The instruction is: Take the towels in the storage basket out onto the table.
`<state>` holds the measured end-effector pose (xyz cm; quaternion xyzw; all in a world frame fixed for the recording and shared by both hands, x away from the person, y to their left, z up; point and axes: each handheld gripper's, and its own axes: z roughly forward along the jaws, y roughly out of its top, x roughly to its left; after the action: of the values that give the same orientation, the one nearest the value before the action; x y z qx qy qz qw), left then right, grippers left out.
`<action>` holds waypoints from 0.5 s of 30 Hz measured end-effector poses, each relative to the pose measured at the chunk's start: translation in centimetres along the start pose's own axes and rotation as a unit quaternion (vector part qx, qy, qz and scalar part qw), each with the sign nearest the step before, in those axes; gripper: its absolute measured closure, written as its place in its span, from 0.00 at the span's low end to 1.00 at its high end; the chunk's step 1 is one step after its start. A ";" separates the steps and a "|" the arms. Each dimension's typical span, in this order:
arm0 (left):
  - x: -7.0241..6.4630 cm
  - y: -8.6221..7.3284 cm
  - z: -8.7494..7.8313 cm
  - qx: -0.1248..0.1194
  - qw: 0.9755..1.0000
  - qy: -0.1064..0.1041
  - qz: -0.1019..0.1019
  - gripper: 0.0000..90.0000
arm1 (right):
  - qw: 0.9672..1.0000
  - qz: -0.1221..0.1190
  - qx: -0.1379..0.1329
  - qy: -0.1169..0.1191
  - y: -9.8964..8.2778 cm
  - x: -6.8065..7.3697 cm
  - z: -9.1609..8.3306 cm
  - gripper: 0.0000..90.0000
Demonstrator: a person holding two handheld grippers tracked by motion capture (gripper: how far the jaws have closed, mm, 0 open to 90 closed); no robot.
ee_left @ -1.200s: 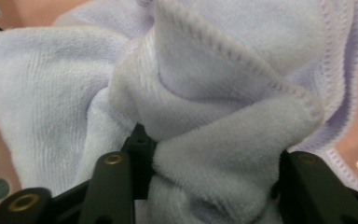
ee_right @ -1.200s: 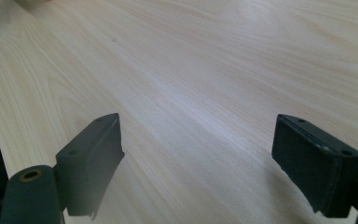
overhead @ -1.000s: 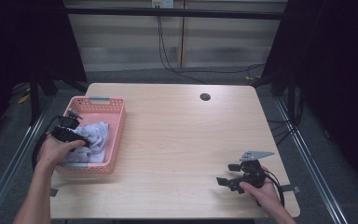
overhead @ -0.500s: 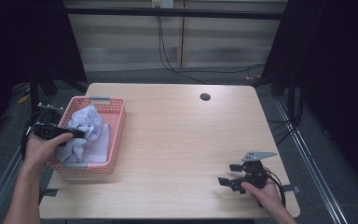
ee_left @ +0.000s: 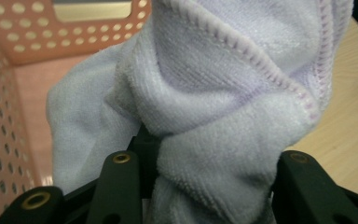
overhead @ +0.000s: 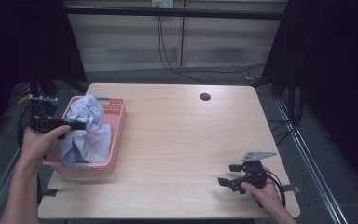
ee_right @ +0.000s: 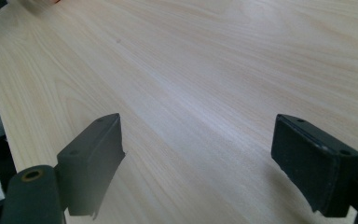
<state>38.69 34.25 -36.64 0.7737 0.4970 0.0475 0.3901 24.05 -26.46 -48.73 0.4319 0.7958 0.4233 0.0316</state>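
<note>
Lilac towel (ee_left: 223, 93) bunched between left fingers (ee_left: 121, 182)

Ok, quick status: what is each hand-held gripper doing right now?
Left hand-held gripper: closed on the lavender towel, lifted above the pink basket.
Right hand-held gripper: open, empty, over the table.

A basket (overhead: 115, 140) sat at the counter's (overhead: 177, 140) left edge, a towel (overhead: 86, 128) bunched in it and rising above its rim. The left gripper (overhead: 77, 125) reached in from the left, the towel between its jaws. The right gripper (overhead: 230, 175) rested near the front right corner.
</note>
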 end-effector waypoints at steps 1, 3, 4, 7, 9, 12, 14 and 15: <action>-0.1 0.2 -0.2 -0.006 1.000 0.001 0.000 0.64 | 1.000 0.000 0.000 0.000 0.0 0.0 0.0 0.18; -0.3 0.7 -0.6 -0.009 1.000 -0.004 0.005 0.64 | 1.000 0.001 0.000 -0.001 0.0 0.0 0.0 0.18; -0.5 0.9 -0.8 -0.014 1.000 -0.004 0.003 0.64 | 1.000 0.000 0.000 0.000 0.0 0.0 -0.1 0.18; -0.6 1.3 -1.2 -0.023 1.000 -0.015 0.000 0.64 | 1.000 -0.001 0.000 0.001 0.0 0.0 -0.1 0.18; -0.7 1.6 -1.5 -0.027 1.000 -0.016 0.002 0.64 | 1.000 -0.001 0.000 0.002 0.0 0.0 0.0 0.18; -1.0 1.8 -1.8 -0.031 0.999 -0.015 0.009 0.64 | 1.000 -0.002 -0.006 0.004 0.1 0.1 -0.1 0.18; -1.2 2.0 -2.0 -0.035 0.999 -0.012 0.013 0.64 | 1.000 -0.001 -0.007 0.006 0.1 0.1 -0.2 0.18; -1.2 2.1 -2.1 -0.037 0.999 -0.013 0.010 0.64 | 1.000 -0.001 -0.007 0.006 0.1 0.1 -0.2 0.18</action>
<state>38.63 33.99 -33.47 0.7641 0.4820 0.0604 0.4245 23.97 -26.50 -48.54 0.4283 0.7934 0.4315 0.0303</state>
